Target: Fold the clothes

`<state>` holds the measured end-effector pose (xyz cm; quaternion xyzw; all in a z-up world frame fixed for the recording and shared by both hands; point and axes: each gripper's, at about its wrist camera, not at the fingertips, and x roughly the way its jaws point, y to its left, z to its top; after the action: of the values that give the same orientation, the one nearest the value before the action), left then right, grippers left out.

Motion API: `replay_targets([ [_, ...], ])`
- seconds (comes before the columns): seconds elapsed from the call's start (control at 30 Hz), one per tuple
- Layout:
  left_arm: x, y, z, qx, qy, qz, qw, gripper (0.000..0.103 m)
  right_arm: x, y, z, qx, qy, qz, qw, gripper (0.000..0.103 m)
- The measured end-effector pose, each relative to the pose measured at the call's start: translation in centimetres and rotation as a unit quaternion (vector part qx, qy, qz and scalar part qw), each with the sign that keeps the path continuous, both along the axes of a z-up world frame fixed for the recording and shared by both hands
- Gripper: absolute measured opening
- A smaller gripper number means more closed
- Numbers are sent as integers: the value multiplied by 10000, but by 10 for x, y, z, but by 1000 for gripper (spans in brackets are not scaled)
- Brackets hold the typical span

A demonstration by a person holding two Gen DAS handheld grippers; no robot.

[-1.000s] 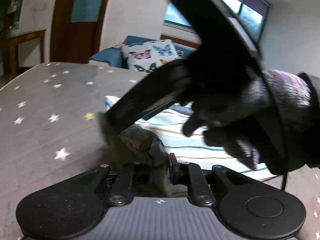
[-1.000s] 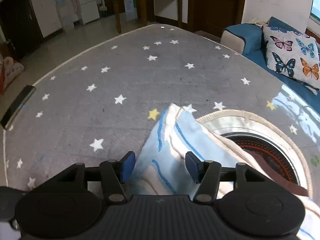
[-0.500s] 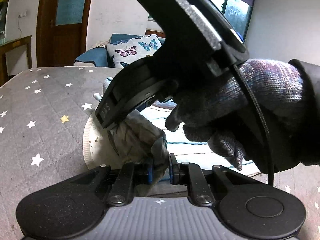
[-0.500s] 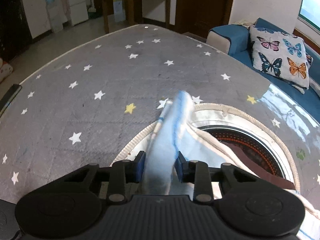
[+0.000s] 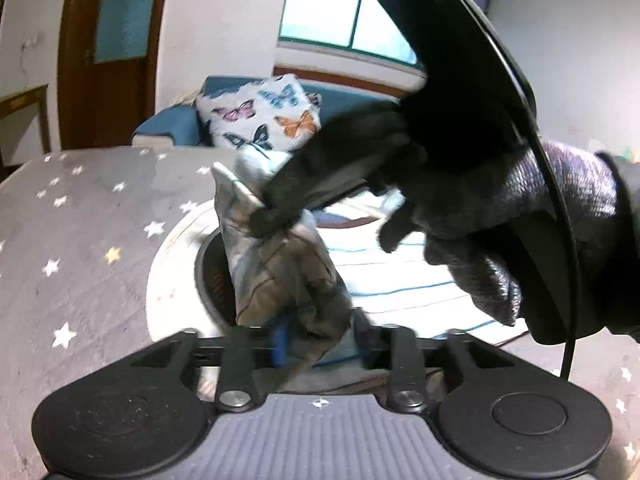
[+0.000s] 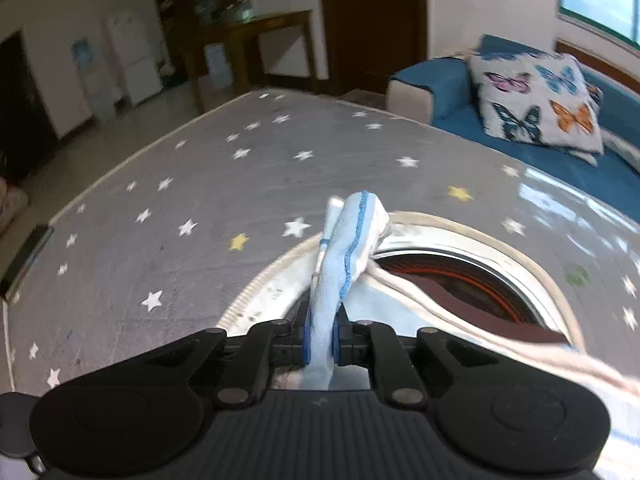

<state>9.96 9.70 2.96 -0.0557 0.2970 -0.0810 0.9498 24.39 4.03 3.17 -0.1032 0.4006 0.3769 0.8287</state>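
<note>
Pinching, right tongs (image 6: 320, 346): pressed together on a bunched edge of the striped cloth (image 6: 352, 248), which stands up in a soft ridge between the blue pads.
Pinching, left tongs (image 5: 318, 338): closed on a crumpled grey-looking wad of the same cloth (image 5: 280, 272), though motion blur hides just how tightly the pads meet.
Cloth, feel: judged light, limp and thin; it sags and creases at once and should not slip from rubber pads.
Cloth, where to grip: best taken at a hem or corner, as both tongs do here, so the sheet hangs flat.
Cloth, place: lifted at two points, its pale blue-striped remainder (image 5: 404, 280) trailing over a round white-rimmed opening (image 6: 472, 276) set in the table.
Right hand (image 5: 516, 232): gloved, dark, held high and angled down across the left camera's view.
Table (image 6: 208, 184): grey cover with white and yellow stars.
Beyond: blue sofa with butterfly cushion (image 6: 536, 104).
</note>
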Motion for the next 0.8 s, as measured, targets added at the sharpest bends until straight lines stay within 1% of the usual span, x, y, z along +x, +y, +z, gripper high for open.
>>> replay_targets([
  [0.1, -3, -10, 7, 91, -139, -142, 9998, 62, 2, -40, 5, 208, 57, -322, 9993, 8],
  [0.13, -3, -15, 8, 127, -157, -173, 9996, 71, 2, -54, 7, 281, 84, -418, 9987, 8],
  [0.17, -2, -19, 9, 164, -172, -186, 9995, 78, 3, -68, 8, 336, 92, -515, 9981, 8],
  [0.23, 0, -29, 11, 240, -200, -213, 9993, 82, 3, -97, 11, 416, 81, -719, 9965, 8],
  [0.37, 4, -48, 15, 392, -256, -266, 9985, 97, 8, -152, 11, 518, 113, -1083, 9927, 8],
  [0.47, 10, -62, 16, 500, -242, -295, 9980, 103, 15, -190, 4, 624, 208, -1327, 9890, 8],
  [0.63, 24, -85, 12, 658, -109, -375, 9971, 103, 26, -238, -17, 861, 451, -1602, 9823, 8],
  [0.8, 41, -99, 6, 789, 66, -411, 9960, 103, 32, -264, -26, 1132, 576, -1647, 9781, 8],
])
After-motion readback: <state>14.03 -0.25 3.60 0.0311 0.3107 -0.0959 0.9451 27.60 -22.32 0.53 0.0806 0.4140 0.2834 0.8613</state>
